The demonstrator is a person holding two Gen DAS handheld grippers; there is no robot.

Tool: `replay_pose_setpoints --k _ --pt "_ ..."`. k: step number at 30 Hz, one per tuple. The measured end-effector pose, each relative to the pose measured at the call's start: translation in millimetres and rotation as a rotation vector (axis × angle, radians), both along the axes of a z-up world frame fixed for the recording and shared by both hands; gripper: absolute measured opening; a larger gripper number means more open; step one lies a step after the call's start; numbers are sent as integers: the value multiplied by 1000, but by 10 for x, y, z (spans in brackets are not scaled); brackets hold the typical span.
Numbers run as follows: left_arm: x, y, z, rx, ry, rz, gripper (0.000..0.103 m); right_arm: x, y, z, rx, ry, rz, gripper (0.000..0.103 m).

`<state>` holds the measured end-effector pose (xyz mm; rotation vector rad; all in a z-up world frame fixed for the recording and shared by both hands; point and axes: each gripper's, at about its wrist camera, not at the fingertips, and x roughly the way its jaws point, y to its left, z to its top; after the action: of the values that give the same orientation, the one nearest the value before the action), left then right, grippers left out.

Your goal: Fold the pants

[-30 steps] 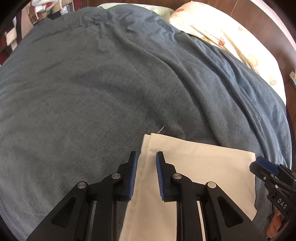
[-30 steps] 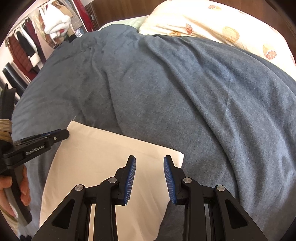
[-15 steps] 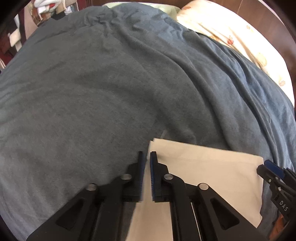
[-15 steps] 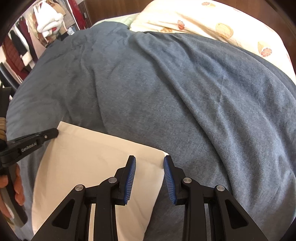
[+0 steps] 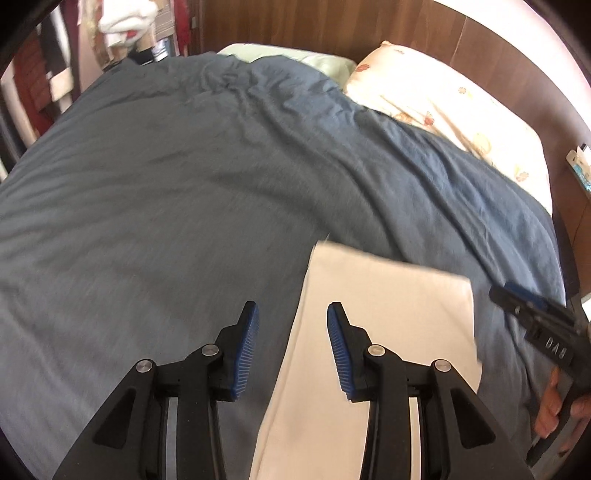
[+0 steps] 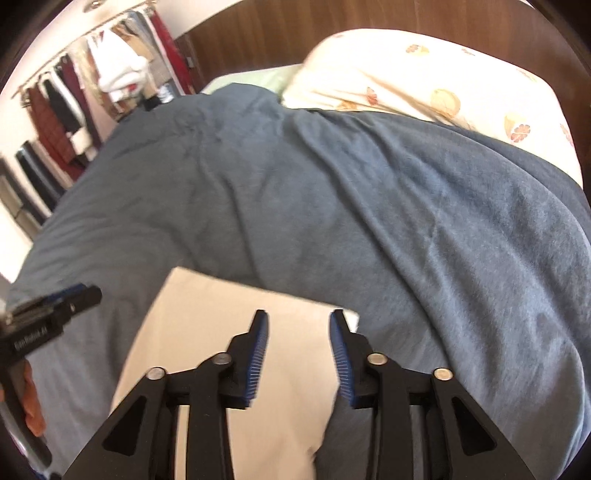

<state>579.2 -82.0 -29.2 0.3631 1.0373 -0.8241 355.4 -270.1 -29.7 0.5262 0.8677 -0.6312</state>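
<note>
The cream pants lie folded flat on the blue-grey blanket. My left gripper hovers above their left edge, its jaws opening with nothing pressed between the pads. In the right wrist view the pants spread below my right gripper, which hangs over their right corner, jaws opening and clear of the cloth. Each gripper shows at the edge of the other's view: the right one, the left one, both hand-held.
A floral pillow and a pale green pillow lie at the head of the bed against a wooden headboard. Clothes hang on a rack at the far left.
Both grippers have risen off the pants and their jaws have widened. The left one, nearly shut at the pants' left edge half a second ago, has let go and drawn back.
</note>
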Motion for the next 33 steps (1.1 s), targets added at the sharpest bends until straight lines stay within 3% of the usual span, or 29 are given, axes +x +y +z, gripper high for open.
replay_pose_setpoints --k 9,18,25,27,28,33 --pt "-346 650 -309 61 89 29 37 -135 667 -15 17 27 155 42" --pt "-484 980 -654 54 180 59 36 -231 1179 -203 31 64 232 42" --pt "-540 1059 -778 43 236 46 23 -233 1300 -289 23 93 242 42" --pt "-556 1055 -800 46 240 42 14 -232 1326 -309 22 100 248 42" --pt "-566 1055 -805 53 232 44 4 -229 1340 -317 21 102 250 42" --pt "-543 1153 -712 25 198 97 4 -202 1361 -334 9 111 252 42"
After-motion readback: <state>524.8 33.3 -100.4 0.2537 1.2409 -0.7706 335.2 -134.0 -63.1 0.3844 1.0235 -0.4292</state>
